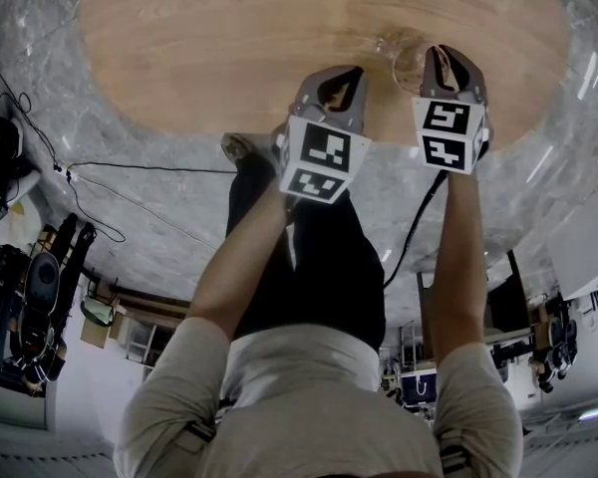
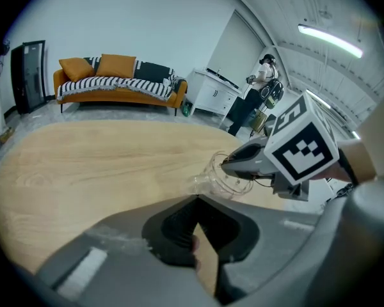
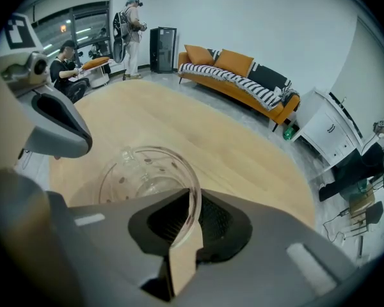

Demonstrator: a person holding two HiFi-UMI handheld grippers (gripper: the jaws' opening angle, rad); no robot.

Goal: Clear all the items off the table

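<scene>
A clear glass cup point(image 3: 144, 171) with a perforated glass insert sits on the round wooden table point(image 1: 279, 28) near its edge. My right gripper point(image 3: 191, 226) is shut on the cup's near rim, with the glass wall pinched between the jaws. The head view shows the cup point(image 1: 407, 60) just left of that gripper point(image 1: 444, 68). My left gripper point(image 1: 337, 90) hovers beside it to the left, shut with nothing in it. In the left gripper view its jaws point(image 2: 197, 235) meet, and the cup point(image 2: 217, 171) and right gripper point(image 2: 246, 164) are ahead on the right.
An orange sofa point(image 2: 118, 85) with a striped throw stands beyond the table, with a white cabinet point(image 3: 329, 130) and a green bottle point(image 3: 288, 133) next to it. People point(image 3: 131, 24) stand at the far left. Cables point(image 1: 130, 187) lie on the floor.
</scene>
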